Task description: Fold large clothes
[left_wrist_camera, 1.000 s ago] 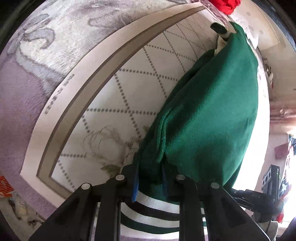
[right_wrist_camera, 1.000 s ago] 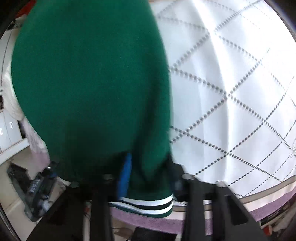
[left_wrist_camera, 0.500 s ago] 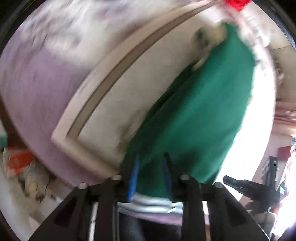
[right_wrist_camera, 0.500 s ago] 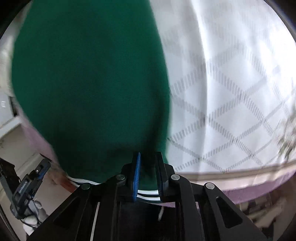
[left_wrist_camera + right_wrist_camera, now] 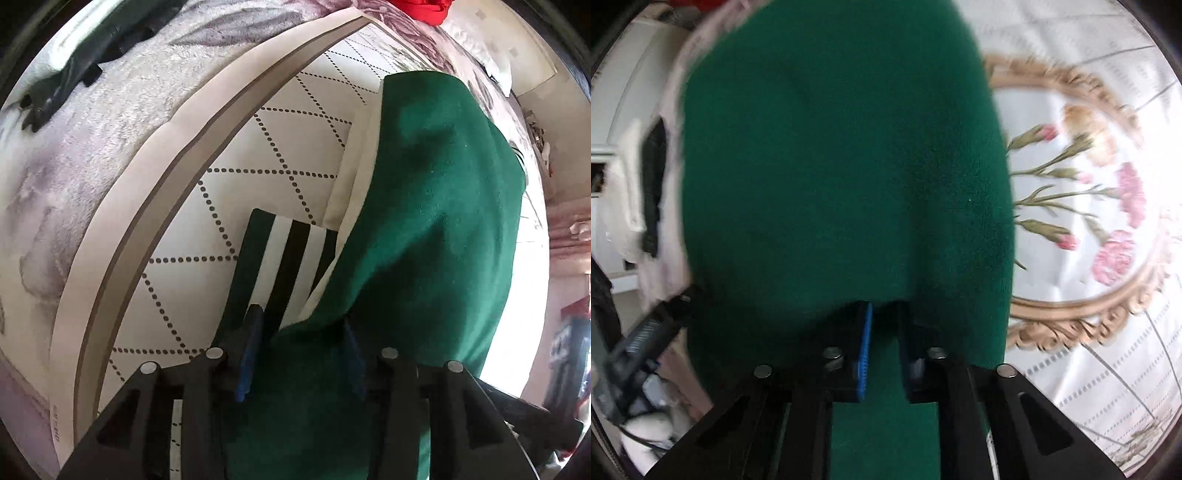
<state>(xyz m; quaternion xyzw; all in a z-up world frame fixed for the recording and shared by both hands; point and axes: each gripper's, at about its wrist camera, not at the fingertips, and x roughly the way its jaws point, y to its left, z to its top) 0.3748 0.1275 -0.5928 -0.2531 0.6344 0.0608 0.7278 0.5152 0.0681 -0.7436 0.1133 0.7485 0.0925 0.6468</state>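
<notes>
One green sweater [image 5: 436, 229] lies on the bed [image 5: 122, 158], its striped hem [image 5: 284, 258] flat; the left gripper [image 5: 301, 343] pinches its edge. Right view: the right gripper [image 5: 884, 332] clamps the same sweater. Better to carry both corners level, then lay them square

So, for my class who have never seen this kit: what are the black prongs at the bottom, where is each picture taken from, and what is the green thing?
A person holds a hand-held gripper in each hand; a camera on each looks along its two fingers. The black prongs are the left gripper and right gripper. Both are closed on a green garment, lifting one end. Its striped cuff lies on a white quilted bedspread printed with pink flowers. A red cloth sits at the far edge.
</notes>
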